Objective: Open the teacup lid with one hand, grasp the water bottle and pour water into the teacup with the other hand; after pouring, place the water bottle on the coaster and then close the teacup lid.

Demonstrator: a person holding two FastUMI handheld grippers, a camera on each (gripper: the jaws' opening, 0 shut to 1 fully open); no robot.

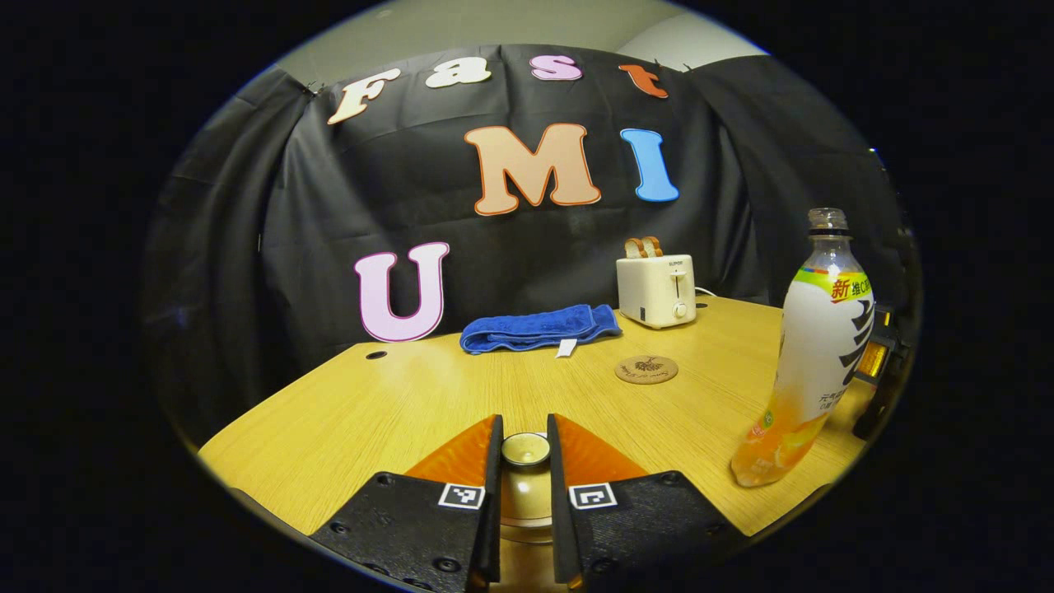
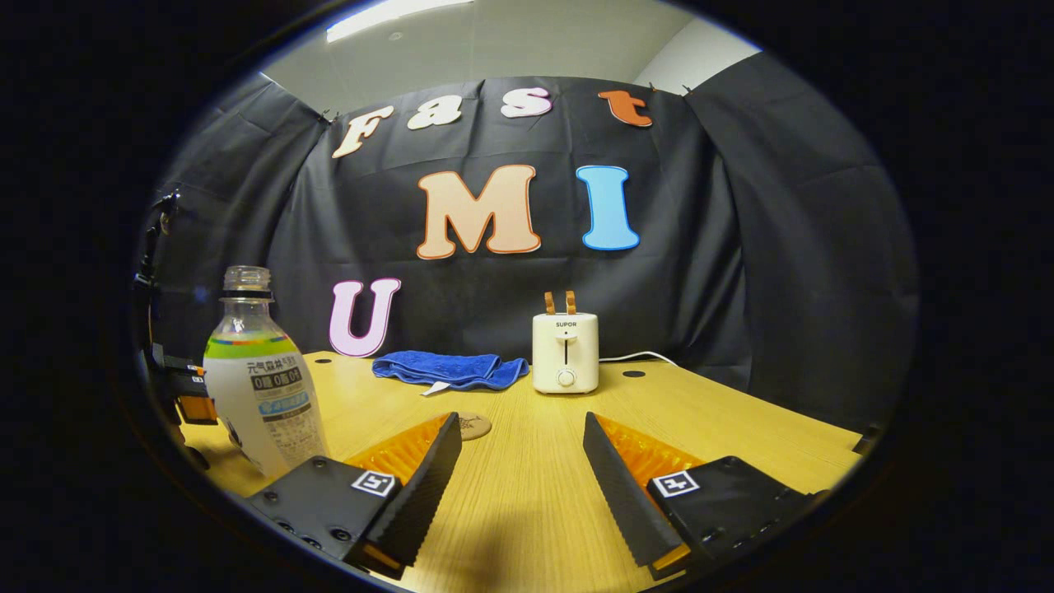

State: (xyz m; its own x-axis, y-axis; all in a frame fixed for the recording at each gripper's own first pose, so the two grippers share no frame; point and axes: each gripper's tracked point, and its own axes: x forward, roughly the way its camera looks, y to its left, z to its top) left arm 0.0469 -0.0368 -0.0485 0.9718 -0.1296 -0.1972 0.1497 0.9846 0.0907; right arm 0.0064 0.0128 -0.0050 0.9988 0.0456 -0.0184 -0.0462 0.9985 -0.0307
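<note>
Fingers of the left gripper [image 1: 524, 461] sit nearly closed on the knob of the teacup lid [image 1: 525, 450] at the table's [image 1: 346, 412] near edge in the left gripper view, and both seem to press it. The bottle [image 1: 811, 354] stands uncapped toward the right edge, with the coaster [image 1: 646, 369] farther back, near the toaster [image 1: 656, 288] and towel [image 1: 539, 326]. Lift the lid straight up (a tilt could drag the cup).

In the right gripper view, the right gripper [image 2: 519, 461] is wide open and empty, the bottle [image 2: 259, 379] just beside its left finger.
</note>
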